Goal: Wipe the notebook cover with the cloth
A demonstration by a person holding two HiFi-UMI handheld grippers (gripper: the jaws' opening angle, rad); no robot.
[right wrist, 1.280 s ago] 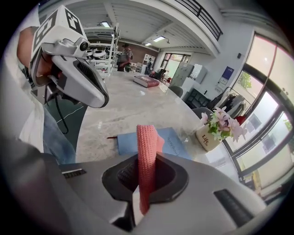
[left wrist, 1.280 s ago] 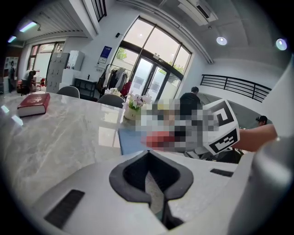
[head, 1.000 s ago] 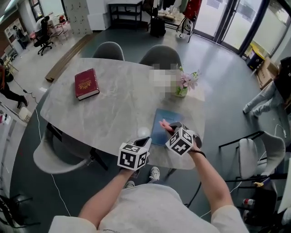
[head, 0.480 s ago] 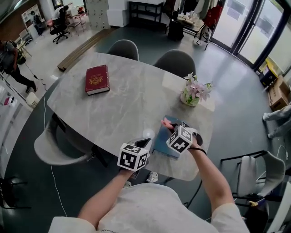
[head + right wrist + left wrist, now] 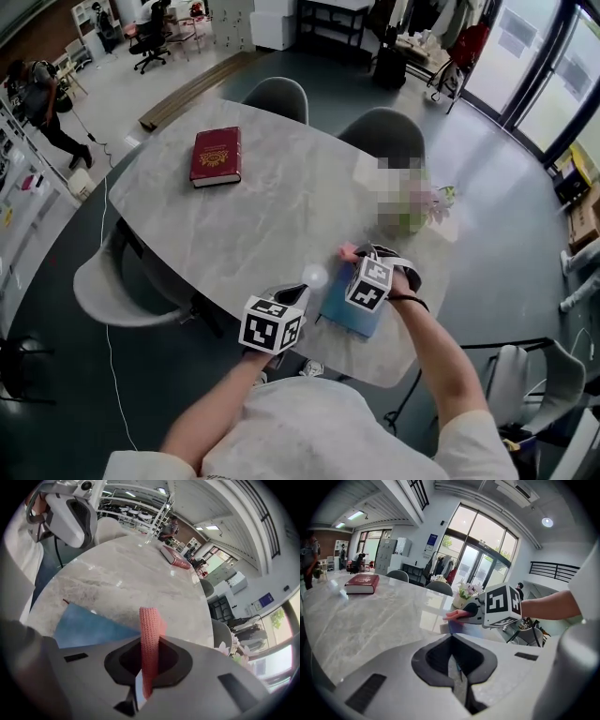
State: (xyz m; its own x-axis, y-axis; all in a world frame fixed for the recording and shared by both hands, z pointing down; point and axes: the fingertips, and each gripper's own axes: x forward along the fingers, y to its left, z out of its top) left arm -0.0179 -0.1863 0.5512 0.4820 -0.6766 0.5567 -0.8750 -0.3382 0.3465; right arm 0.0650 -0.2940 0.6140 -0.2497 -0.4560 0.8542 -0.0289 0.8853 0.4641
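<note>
Both grippers are by the table (image 5: 253, 206) edge; the right gripper (image 5: 147, 679) pinches the pink cloth (image 5: 149, 634) over the blue notebook (image 5: 86, 627); the left gripper (image 5: 457, 679) has jaws together, empty; most wiping looks left to do.

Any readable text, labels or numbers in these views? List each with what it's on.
None is readable.
Dark red hardcover book: gold cover print, too small to read.
Blue wall sign: blurred.
Blue notebook, pink knitted cloth: no print shows.
Black-and-white marker cubes: square patterns only, no letters.
</note>
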